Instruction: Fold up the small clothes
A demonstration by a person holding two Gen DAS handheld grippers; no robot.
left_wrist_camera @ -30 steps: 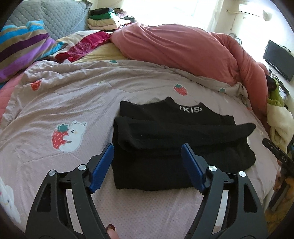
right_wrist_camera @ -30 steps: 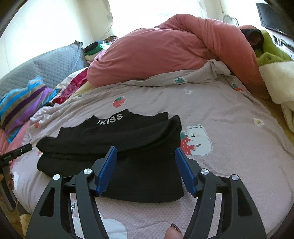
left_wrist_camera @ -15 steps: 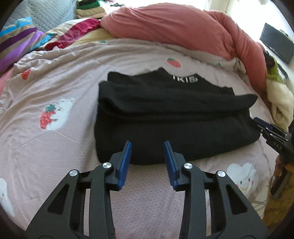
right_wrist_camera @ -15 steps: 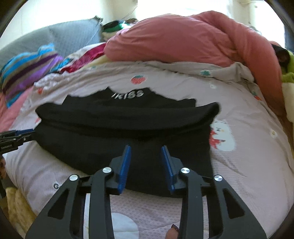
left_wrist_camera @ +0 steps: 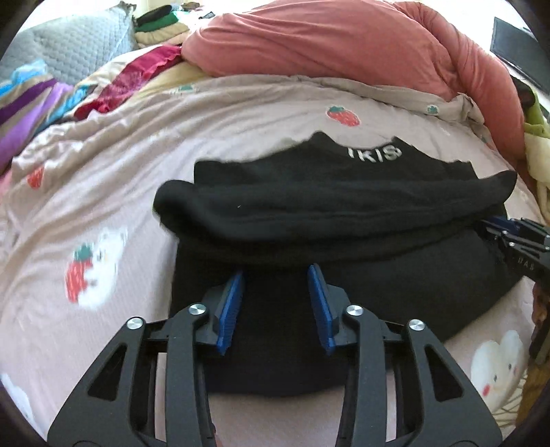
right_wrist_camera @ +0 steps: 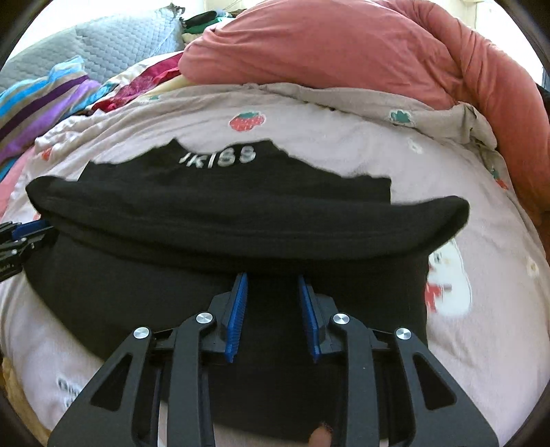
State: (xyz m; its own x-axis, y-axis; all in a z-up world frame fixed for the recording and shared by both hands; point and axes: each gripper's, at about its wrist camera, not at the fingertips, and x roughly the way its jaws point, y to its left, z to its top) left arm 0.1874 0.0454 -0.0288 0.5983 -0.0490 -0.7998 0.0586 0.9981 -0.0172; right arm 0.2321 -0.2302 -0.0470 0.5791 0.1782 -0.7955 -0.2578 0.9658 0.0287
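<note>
A black top with white lettering at its collar lies flat on the bed, its sleeves folded across the chest as a thick band. My left gripper hovers low over the top's lower left part, tips at the band's near edge. Its jaws stand a narrow gap apart and are opening, with no cloth pinched. My right gripper sits over the lower right part of the top. Its jaws are closing, and no fold shows between the pads. Each gripper shows at the other view's edge: right gripper, left gripper.
The pinkish bedsheet with strawberry and bear prints covers the bed. A rumpled salmon duvet is heaped behind the top. Striped and grey pillows lie at the back left, with a stack of folded clothes beyond.
Both grippers have dropped and moved forward, from short of the top's near hem to over its lower part. Both sets of jaws have narrowed from wide open to a small gap.
</note>
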